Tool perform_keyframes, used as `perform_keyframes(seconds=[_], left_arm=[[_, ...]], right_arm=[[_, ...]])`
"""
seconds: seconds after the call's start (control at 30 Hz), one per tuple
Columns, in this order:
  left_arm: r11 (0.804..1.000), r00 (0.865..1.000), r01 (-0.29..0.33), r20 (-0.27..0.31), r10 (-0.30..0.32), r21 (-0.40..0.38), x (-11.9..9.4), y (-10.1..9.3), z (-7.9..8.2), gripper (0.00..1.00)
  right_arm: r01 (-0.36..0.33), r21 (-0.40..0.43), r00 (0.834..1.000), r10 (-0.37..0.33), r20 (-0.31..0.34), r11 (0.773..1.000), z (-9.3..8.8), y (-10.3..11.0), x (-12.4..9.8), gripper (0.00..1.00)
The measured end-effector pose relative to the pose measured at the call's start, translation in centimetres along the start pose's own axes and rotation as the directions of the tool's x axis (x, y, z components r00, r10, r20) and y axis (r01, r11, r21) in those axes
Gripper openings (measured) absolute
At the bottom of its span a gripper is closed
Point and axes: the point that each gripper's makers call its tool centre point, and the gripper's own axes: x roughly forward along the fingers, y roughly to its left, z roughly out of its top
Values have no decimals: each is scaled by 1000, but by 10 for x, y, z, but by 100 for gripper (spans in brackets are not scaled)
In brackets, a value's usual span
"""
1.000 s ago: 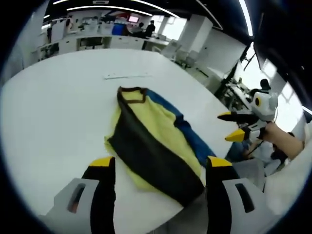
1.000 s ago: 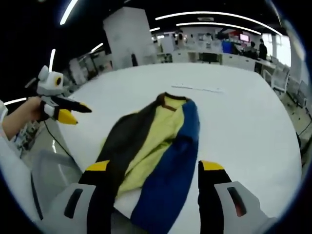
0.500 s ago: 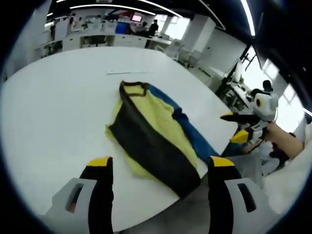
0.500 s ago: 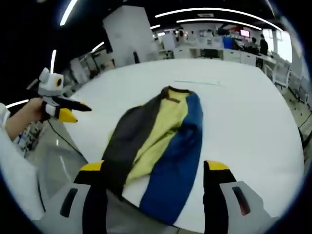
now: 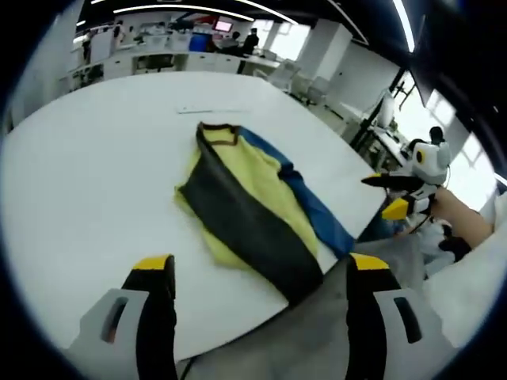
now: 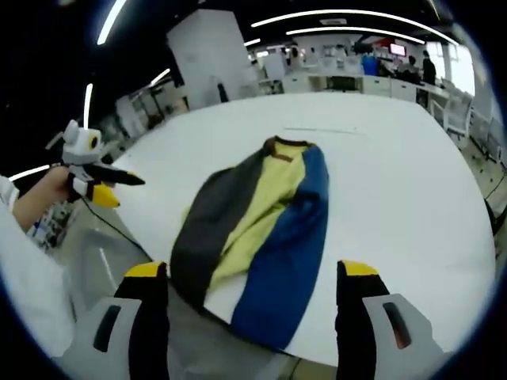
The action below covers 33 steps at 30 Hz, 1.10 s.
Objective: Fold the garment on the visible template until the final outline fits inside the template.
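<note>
A: Garment position?
B: Garment (image 5: 249,210) lies folded lengthwise on white table (image 5: 87,182), hem overhanging the near edge.
A: The 2 grippers?
B: Left gripper (image 5: 257,277) and right gripper (image 6: 249,281) both spread wide, empty, clear of cloth

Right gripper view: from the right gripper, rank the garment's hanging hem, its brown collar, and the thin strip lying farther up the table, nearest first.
1. Hem, draped over the table edge between the jaws.
2. Collar, at mid-table.
3. Strip, beyond the collar.

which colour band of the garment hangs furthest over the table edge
The blue band, on the side toward the right tongs; its end droops past the table rim, beyond the dark grey and yellow bands.
</note>
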Motion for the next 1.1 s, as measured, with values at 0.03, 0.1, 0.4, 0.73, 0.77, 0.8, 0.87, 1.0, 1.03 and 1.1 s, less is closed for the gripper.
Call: perform_keyframes(seconds=[0.03, 0.1, 0.4, 0.73, 0.77, 0.8, 0.87, 1.0, 1.03, 1.1], left_arm=[[1000, 1000, 0, 0, 0, 0, -1, 0, -1, 86], [1000, 1000, -1, -6, 1, -5, -2, 0, -4, 88], [999, 1000, 11, -18, -11, -36, -8, -5, -14, 96], [999, 999, 13, -30, -14, -34, -13, -8, -22, 99], [999, 999, 12, -35, -14, -35, -13, -8, -23, 99], [999, 999, 12, -37, -13, -36, -14, -8, -24, 99], [999, 999, 11, -34, -12, -39, -15, -7, -26, 99], [999, 1000, 7, -27, -8, -50, -18, -7, -29, 99], [998, 1000, 10, -25, -11, -55, -18, -7, -29, 99], [997, 999, 33, -13, -34, -71, -19, -10, -29, 99]], right_arm=[[0, 2, 1000, 0, 0, 1000, -1, 0, -1, 88], [2, 6, 1000, -2, -3, 1000, -5, 0, -4, 88], [-2, 21, 1000, 3, -21, 1000, -21, 2, -14, 90], [11, 50, 1000, -11, -4, 999, -29, 0, -27, 90], [13, 53, 1000, -13, -3, 999, -30, 0, -28, 90], [16, 56, 1000, -16, -3, 998, -31, 0, -30, 90], [17, 62, 1000, -17, -3, 998, -34, -1, -33, 90], [19, 70, 1000, -18, -12, 997, -40, -1, -37, 90], [19, 71, 1000, -18, -12, 997, -41, -1, -37, 90], [20, 78, 1000, -19, -11, 997, -42, -1, -39, 90]])
